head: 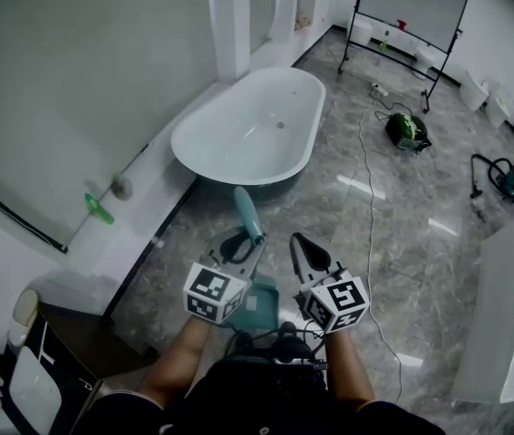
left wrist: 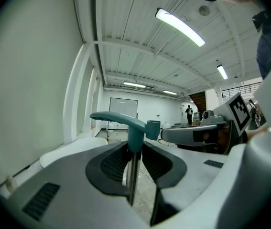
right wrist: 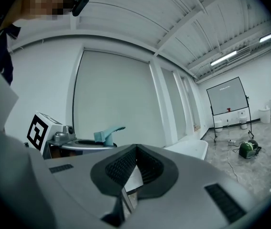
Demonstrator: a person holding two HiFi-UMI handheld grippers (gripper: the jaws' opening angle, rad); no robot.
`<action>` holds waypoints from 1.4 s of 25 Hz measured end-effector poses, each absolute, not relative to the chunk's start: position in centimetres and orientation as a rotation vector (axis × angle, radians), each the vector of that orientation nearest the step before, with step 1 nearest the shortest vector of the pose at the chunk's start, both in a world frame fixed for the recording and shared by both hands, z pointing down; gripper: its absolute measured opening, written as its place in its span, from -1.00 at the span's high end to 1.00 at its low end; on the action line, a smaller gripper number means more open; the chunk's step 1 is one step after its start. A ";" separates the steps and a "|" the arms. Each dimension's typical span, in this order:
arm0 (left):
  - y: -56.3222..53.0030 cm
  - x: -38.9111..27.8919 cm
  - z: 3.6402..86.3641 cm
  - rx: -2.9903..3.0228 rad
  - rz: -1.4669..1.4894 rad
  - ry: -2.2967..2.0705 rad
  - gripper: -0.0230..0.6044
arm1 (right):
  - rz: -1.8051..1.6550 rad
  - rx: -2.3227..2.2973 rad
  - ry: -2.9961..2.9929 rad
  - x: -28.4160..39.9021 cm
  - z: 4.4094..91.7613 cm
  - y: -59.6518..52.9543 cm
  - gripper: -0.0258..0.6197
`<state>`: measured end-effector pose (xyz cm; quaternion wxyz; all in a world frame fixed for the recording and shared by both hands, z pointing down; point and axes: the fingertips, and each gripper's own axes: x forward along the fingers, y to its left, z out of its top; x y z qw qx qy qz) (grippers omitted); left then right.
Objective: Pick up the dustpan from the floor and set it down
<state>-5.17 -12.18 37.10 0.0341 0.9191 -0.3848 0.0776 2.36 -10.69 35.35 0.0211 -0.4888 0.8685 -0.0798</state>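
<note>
My left gripper is shut on the thin metal rod of a teal long-handled dustpan. Its curved teal grip sticks up past the jaws, and the teal pan hangs below, close to the person's body and off the floor. In the left gripper view the grip stands just above the pads of the left gripper. My right gripper is beside it on the right, apart from the dustpan. In its own view the right gripper has its pads meeting at the tips with nothing between them. The left gripper and teal grip show there at the left.
A white bathtub stands ahead by the wall. Farther off are a wheeled whiteboard, a green machine and a cable lying across the marble floor. A white counter is at the right, a dark cabinet at the lower left.
</note>
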 end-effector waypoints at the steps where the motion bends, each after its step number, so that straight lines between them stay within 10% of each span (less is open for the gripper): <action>1: -12.0 -5.2 37.1 2.827 0.238 -1.182 0.59 | -0.248 -1.511 2.695 2.2 35.3 -10.6 0.90; 35: -16.9 -6.3 43.2 2.766 0.346 -1.272 0.58 | -0.423 -1.456 2.748 0.9 40.4 -13.9 0.90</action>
